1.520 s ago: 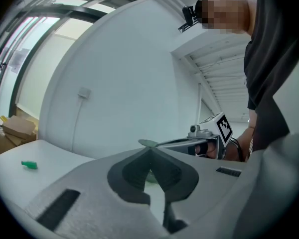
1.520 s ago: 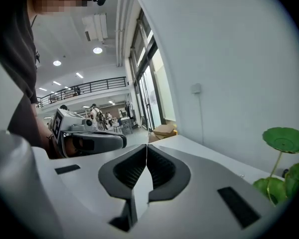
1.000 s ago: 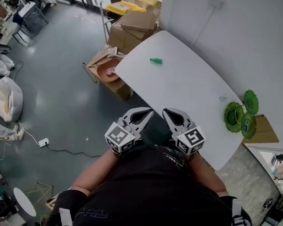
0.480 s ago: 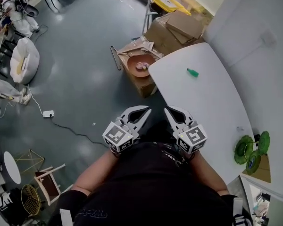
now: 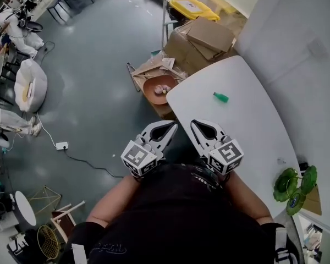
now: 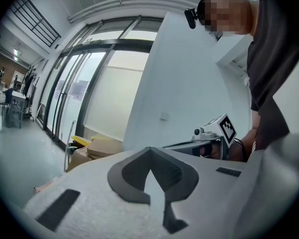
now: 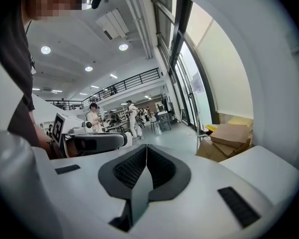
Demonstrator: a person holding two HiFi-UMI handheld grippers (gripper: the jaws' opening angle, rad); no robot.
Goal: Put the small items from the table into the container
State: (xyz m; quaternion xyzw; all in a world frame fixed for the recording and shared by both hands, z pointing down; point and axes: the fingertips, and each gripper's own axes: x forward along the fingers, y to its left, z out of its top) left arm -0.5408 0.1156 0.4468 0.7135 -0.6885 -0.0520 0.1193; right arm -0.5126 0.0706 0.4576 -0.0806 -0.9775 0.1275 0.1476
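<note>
Green item (image 5: 220,97) sits on the desk (image 5: 247,131). The bowl (image 5: 159,88) off the desk's corner already holds some bits. Left hand-held gripper (image 5: 173,126) and right hand-held gripper (image 5: 193,125) are both closed and empty. I reckon at least that one's left to grab.

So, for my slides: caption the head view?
Left claw and right claw, shut and empty, near white table bearing green item.

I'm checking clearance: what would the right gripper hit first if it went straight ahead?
Probably nothing near: the right gripper aims past the white table's corner and cardboard boxes, both to its right, toward open floor. Depth is unclear.
</note>
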